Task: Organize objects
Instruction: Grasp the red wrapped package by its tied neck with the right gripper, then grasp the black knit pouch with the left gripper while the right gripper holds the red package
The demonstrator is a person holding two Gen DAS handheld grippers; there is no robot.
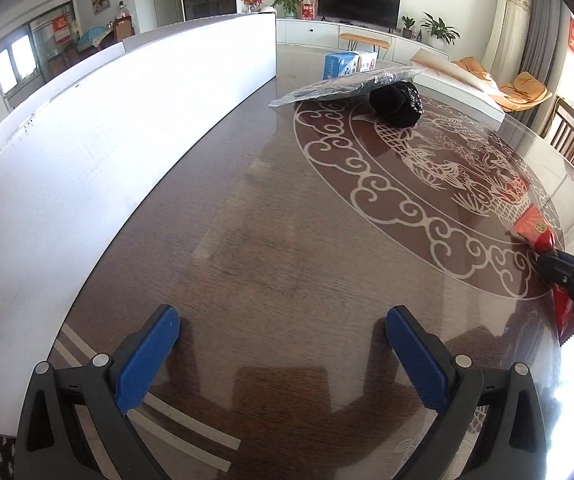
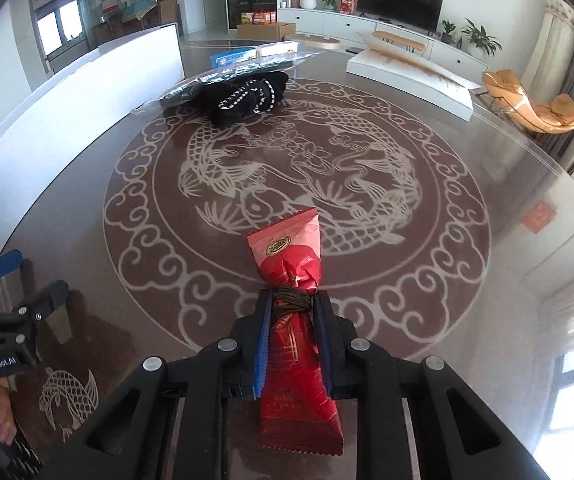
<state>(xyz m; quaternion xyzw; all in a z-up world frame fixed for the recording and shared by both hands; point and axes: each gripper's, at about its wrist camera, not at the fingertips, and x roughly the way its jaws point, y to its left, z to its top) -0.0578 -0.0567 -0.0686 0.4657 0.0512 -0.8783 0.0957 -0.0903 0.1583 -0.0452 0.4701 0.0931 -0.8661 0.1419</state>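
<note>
Brown bench: I see a round dark wooden bench (image 2: 467, 280) under a glossy clear cover, with a pale fish-and-cloud medallion (image 2: 295, 184) printed at its middle.
White barrier: a tall white panel (image 1: 87, 168) curves along the bench's left edge as my left camera shows it.
White slab: a flat white board (image 2: 411, 74) with a cream sheet on it lies at the far right of the bench.
Clear bag: a flat transparent plastic bag with dark contents (image 1: 339, 86) lies at the far side, one end propped on the black bundle.
Black bundle: a lump of black knitted fabric with white stitching (image 2: 247, 98) sits on the medallion's far rim, touching the bag.
Blue box: a blue and white carton (image 1: 347, 63) stands behind the bag.
Left tool (image 1: 283, 352): blue-padded jaws spread wide above bare bench, holding nothing.
Right tool (image 2: 293, 344): jaws narrow, clamped on the red packet.
Red packet: a red foil pouch tied round with brown string (image 2: 293, 280) lies lengthwise between my right jaws on the medallion's near rim, its crimped pink end pointing away from me.
</note>
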